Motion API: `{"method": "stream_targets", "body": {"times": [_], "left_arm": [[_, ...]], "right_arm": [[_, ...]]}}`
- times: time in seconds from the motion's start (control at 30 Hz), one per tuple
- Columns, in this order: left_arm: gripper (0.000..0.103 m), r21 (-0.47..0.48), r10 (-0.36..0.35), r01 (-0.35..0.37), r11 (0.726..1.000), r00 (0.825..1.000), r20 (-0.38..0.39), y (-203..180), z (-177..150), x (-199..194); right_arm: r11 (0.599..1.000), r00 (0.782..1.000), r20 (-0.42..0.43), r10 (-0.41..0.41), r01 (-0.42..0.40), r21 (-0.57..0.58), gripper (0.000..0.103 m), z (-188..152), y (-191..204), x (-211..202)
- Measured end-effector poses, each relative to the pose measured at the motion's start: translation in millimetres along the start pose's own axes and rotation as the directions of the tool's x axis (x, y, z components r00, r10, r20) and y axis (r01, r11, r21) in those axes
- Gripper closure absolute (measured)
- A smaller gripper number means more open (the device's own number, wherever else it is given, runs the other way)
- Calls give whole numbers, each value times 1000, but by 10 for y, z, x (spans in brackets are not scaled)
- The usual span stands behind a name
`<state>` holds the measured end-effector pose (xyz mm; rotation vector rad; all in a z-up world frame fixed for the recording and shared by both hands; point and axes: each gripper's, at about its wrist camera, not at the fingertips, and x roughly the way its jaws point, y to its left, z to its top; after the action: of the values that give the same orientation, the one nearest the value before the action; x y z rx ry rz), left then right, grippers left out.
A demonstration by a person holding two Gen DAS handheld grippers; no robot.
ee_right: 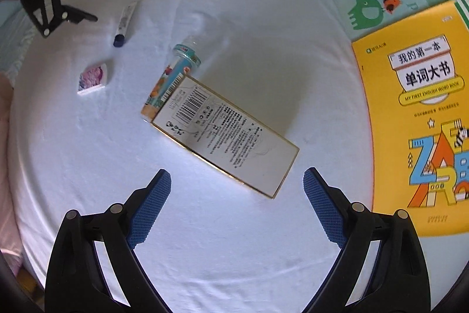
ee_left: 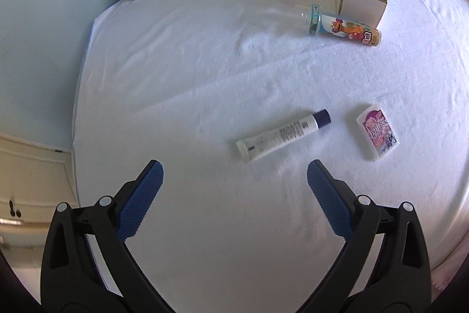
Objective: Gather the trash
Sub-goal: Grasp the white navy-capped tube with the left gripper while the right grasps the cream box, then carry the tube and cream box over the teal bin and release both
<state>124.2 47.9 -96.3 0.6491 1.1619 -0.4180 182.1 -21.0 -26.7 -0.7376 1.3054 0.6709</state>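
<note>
cloth (ee_right: 234, 239) over table; two books (ee_right: 410, 113) at its far edge. box (ee_right: 225, 134) mid-cloth, touching bottle (ee_right: 173, 72); tube (ee_left: 283, 134), small packet (ee_left: 377, 131) apart. left gripper (ee_left: 234, 181) and right gripper (ee_right: 236, 187) both wide, empty.

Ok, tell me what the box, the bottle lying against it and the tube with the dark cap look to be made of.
Box: seemingly matte cardboard, with flat printed faces, sharp folded edges and a gold rim.
Bottle: probably clear plastic, as the neck is see-through; a glossy cartoon label wraps the body.
Tube: likely soft plastic, smooth white with a flattened crimped end; its dark blue cap looks like hard plastic.
</note>
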Motion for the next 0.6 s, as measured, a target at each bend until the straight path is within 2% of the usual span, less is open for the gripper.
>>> {"method": "stream_targets", "body": {"times": [0.07, 0.17, 0.2, 0.27, 0.3, 0.37, 0.4, 0.43, 0.47, 0.53, 0.6], "left_arm": [[7, 32, -17, 17, 999, 1000, -4, 9, 57, 85], [9, 92, -73, 74, 993, 997, -21, -23, 148, 207], [16, 117, -83, 85, 990, 996, -23, -60, 175, 241], [21, 136, -109, 110, 985, 994, -13, -93, 218, 272], [31, 132, -138, 138, 982, 990, -13, -78, 242, 282], [46, 107, -216, 217, 970, 976, -21, -36, 260, 287], [60, 102, -246, 247, 964, 969, -25, -28, 259, 287], [74, 103, -287, 288, 952, 957, -29, -37, 248, 276], [80, 109, -301, 303, 947, 953, -31, -53, 236, 259], [90, 123, -296, 297, 947, 955, -27, -121, 200, 209], [92, 98, -302, 302, 948, 953, -17, -115, 187, 183]], "right_arm": [[998, 1000, -10, 28, -29, -54, 12, 55, -13, 100], [988, 1000, 1, 15, -15, -152, 12, 161, -1, 245], [986, 1000, 9, 11, -9, -169, 12, 185, 2, 268], [983, 1000, 12, 26, -24, -180, 12, 244, -3, 327], [984, 999, 9, 54, -52, -173, 13, 259, -12, 355], [983, 995, -3, 99, -98, -153, 26, 269, -12, 382], [985, 996, -4, 94, -94, -145, 37, 261, -21, 391], [987, 995, -4, 99, -99, -125, 43, 248, -41, 375], [988, 993, -8, 114, -114, -102, 46, 238, -63, 358], [993, 994, -7, 112, -112, -46, 54, 202, -111, 300], [995, 995, 1, 98, -98, 5, 54, 160, -138, 240]]}}
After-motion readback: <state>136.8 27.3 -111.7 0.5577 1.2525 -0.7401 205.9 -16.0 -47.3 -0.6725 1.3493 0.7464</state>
